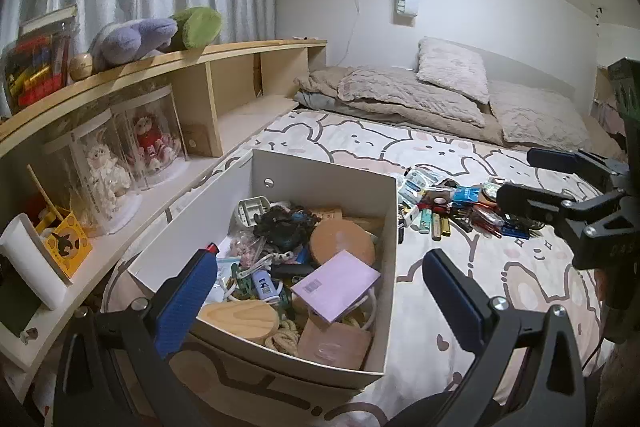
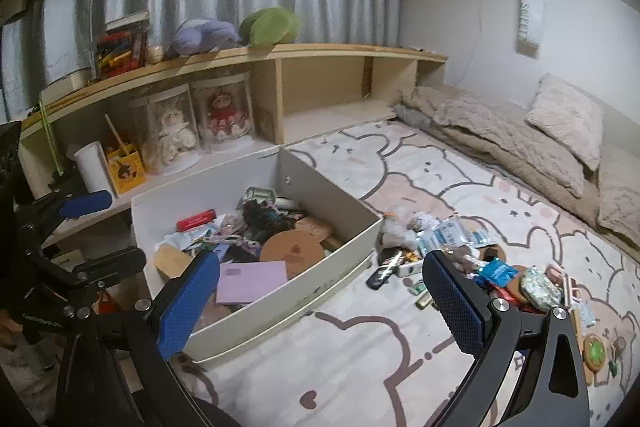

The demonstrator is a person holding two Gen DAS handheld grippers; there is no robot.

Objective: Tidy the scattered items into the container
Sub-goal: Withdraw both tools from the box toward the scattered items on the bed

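Container (image 1: 320,183) of white board sits on the bed right before my left gripper (image 1: 320,291), whose blue-padded jaws gape wide over its near corner with nothing between them. Inside lie a lilac card (image 1: 335,285), a round cork lid (image 1: 343,242), a pale wooden block (image 1: 239,319), rope and dark tangled bits, heaped close together. My right gripper (image 2: 320,299) hangs spread just as wide and bare above the bear-print sheet (image 2: 320,359), its left finger over the box's near edge and its right finger overlapping the scattered items (image 2: 460,259). Those packets, tubes and wrappers lie in a loose pile just beside the box's right wall, touching one another. Farther left, a low shelf (image 1: 168,67) carries two dolls in clear cases (image 1: 132,147) and plush toys (image 1: 152,35) on top. Beyond, rumpled beige bedding (image 1: 420,95) and a pillow lie against the far wall.
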